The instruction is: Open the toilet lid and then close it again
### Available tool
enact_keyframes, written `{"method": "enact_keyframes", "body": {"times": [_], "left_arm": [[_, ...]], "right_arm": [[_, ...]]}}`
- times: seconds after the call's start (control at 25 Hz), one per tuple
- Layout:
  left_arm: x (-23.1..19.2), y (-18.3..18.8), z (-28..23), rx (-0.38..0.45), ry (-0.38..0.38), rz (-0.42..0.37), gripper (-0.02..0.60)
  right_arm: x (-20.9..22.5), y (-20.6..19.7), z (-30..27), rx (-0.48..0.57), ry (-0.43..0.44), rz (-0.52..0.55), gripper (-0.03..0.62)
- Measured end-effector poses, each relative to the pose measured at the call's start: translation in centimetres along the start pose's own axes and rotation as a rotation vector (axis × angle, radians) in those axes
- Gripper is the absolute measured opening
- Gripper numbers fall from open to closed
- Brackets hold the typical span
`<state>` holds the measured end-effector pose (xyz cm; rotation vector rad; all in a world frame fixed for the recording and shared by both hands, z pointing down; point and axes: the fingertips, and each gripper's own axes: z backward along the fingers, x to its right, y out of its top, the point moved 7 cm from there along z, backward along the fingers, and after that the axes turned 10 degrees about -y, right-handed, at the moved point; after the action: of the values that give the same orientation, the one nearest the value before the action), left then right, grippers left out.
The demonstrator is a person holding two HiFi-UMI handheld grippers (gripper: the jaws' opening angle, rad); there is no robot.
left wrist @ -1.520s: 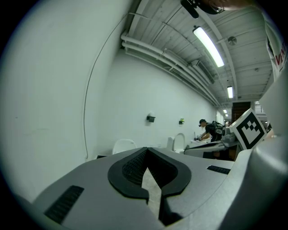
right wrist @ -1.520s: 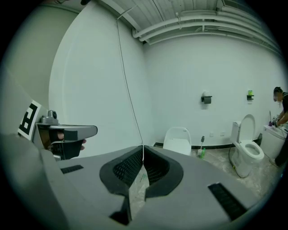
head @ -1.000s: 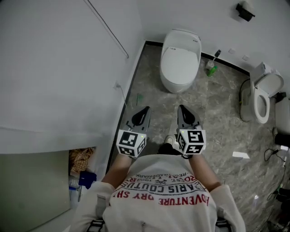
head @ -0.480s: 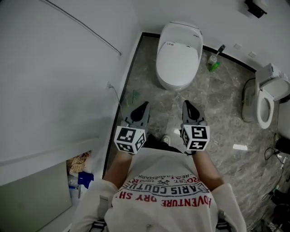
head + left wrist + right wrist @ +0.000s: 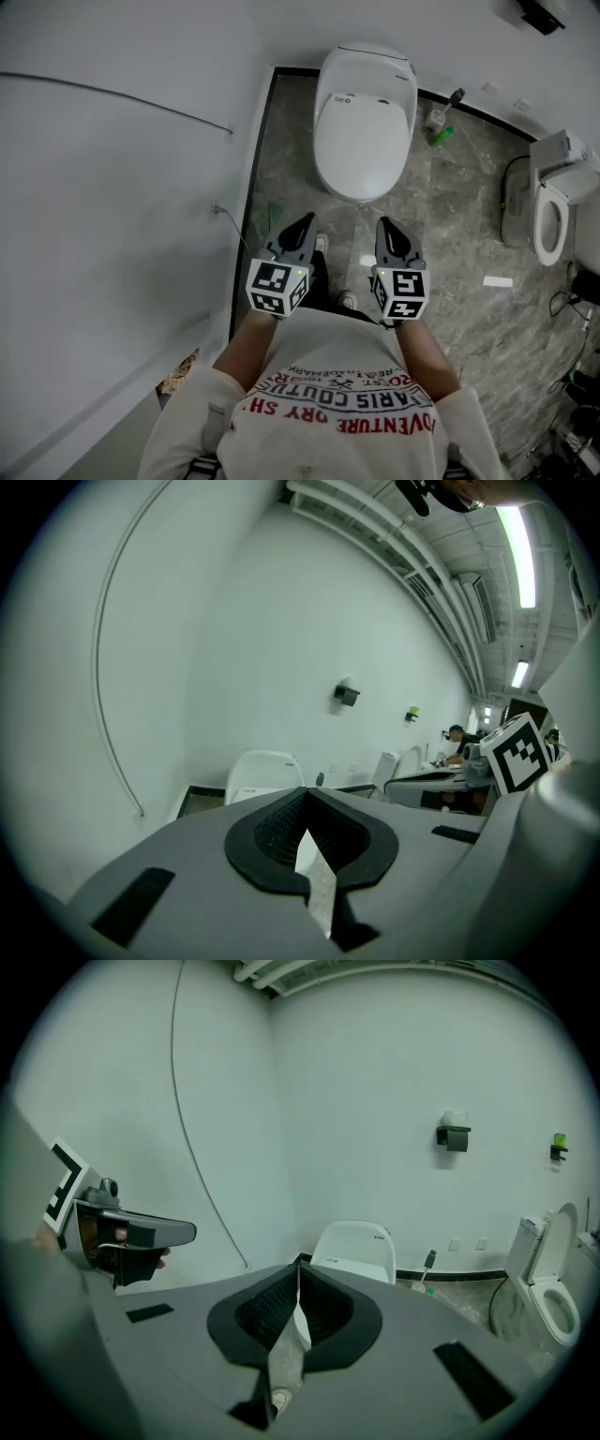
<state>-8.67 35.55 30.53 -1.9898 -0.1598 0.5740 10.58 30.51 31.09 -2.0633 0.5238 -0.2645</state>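
The white toilet (image 5: 364, 122) stands on the marble floor against the far wall, its lid down flat. It also shows ahead in the left gripper view (image 5: 262, 772) and the right gripper view (image 5: 356, 1249). My left gripper (image 5: 305, 223) and right gripper (image 5: 384, 227) are held side by side in front of my chest, a short way before the bowl's front edge, both pointing at it. The jaws of each are shut with nothing between them. Neither touches the toilet. The left gripper's tips (image 5: 305, 791) and the right gripper's tips (image 5: 298, 1267) sit over the bowl in their own views.
A white wall with a thin cable (image 5: 112, 94) runs close on the left. A second toilet (image 5: 553, 202) with its lid up stands at the right. A green bottle and brush (image 5: 439, 127) sit by the wall. A white slip (image 5: 497, 281) lies on the floor.
I have stepped forward with both grippers. The toilet has come nearer and lower in the head view. Both grippers stay shut and side by side.
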Motion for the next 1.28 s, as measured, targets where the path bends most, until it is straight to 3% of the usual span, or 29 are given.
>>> {"method": "enact_keyframes", "body": {"times": [0.24,0.52,0.68,0.8,1.04,1.16,1.28], "left_arm": [[-6.5,2.4,-6.2,0.014,-0.141,-0.02,0.006],[-11.0,0.1,-11.9,-0.071,-0.176,-0.011,0.006],[-11.8,-2.8,-15.1,-0.12,-0.195,-0.026,0.006],[-12.4,-5.6,-17.1,-0.165,-0.219,-0.036,0.006],[-11.9,-11.8,-20.5,-0.191,-0.201,0.016,0.006],[-12.1,-15.1,-21.9,-0.214,-0.171,-0.005,0.006],[-12.4,-18.5,-22.7,-0.229,-0.155,-0.024,0.006]], "right_arm": [[-0.9,1.3,-7.5,-0.017,-0.05,-0.06,0.017],[0.2,-0.9,-13.0,-0.06,-0.066,-0.1,0.017],[1.6,-3.2,-15.7,-0.095,-0.063,-0.072,0.017],[2.0,-6.4,-17.9,-0.164,-0.065,-0.135,0.017],[3.2,-13.0,-20.3,-0.231,-0.045,-0.171,0.017],[3.5,-15.8,-22.1,-0.218,-0.013,-0.124,0.017],[3.2,-18.2,-23.7,-0.175,0.042,-0.012,0.017]]}}
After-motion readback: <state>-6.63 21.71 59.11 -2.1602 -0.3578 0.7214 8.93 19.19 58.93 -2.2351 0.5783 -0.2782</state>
